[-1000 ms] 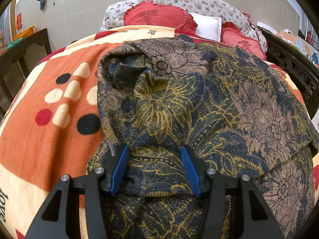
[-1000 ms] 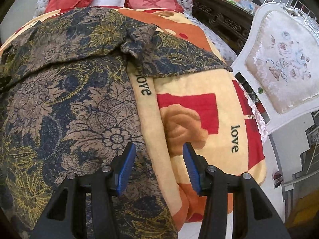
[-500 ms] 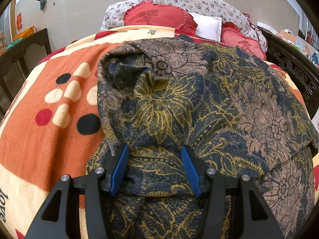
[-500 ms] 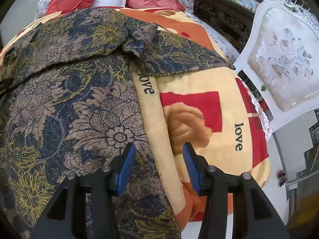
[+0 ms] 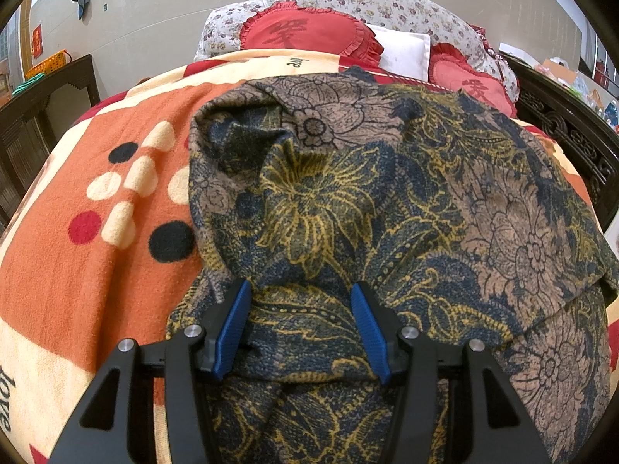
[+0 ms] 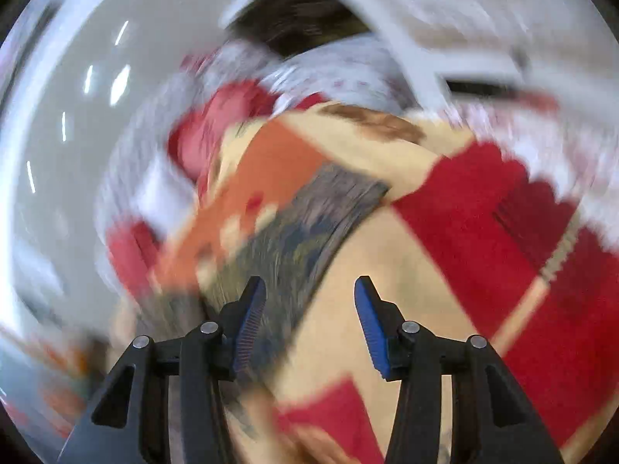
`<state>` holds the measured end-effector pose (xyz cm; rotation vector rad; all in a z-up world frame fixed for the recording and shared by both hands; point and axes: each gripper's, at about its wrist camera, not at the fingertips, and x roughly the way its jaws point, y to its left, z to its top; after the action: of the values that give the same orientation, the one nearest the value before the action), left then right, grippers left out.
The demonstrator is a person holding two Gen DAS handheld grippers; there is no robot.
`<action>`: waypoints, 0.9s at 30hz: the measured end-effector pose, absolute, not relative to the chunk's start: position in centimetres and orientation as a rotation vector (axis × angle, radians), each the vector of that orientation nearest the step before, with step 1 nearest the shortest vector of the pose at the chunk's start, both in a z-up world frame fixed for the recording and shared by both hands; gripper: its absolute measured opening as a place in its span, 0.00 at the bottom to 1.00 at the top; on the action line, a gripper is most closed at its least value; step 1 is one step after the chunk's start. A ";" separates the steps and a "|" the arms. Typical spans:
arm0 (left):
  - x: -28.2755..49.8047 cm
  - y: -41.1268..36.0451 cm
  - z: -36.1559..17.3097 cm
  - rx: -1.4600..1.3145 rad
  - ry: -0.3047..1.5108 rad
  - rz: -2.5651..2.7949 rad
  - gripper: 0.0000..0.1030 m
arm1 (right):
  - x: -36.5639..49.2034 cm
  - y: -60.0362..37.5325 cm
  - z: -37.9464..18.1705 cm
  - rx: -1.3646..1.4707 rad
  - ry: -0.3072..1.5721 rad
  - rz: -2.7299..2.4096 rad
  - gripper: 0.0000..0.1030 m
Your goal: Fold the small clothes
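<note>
the garment (image 5: 348, 201), a dark blue cloth with gold and tan flowers, lies spread over the orange, cream and red blanket (image 5: 77, 263) on the bed, filling the centre and right of the left wrist frame. its upper left part is bunched and folded over. the left gripper (image 5: 300, 323) sits at the bottom centre of that frame with its blue fingers (image 5: 232, 321) apart, pressed down on a raised ridge of the garment that lies between them; whether they pinch it cannot be told. red heart pillows (image 5: 305, 33) sit at the top.

the right wrist frame is heavily blurred. the right gripper (image 6: 309, 323) has its fingers apart with nothing between them, above the blanket; a strip of the garment (image 6: 294, 239) shows at centre left.
</note>
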<state>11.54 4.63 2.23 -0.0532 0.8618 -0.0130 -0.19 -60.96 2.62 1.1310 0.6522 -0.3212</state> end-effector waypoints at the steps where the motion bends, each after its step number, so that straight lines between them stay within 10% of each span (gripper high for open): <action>1: 11.5 4.6 2.2 -0.052 0.862 -0.013 0.55 | -0.1 -61.8 2.1 1.166 0.625 -0.322 0.48; 13: 11.6 4.6 2.1 -0.047 0.863 -0.008 0.56 | 4.7 -64.7 -2.0 1.294 0.615 -0.299 0.42; 16: 11.6 4.6 2.1 -0.046 0.863 -0.007 0.56 | 5.3 -65.0 -1.3 1.284 0.597 -0.266 0.10; 27: 11.7 4.4 2.4 -0.019 0.865 0.000 0.56 | 6.6 -58.2 21.2 0.793 0.341 -0.049 0.07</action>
<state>11.70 4.35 2.39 -0.0188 0.8650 -0.0002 6.59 -58.21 21.17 0.7934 0.3407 -0.0490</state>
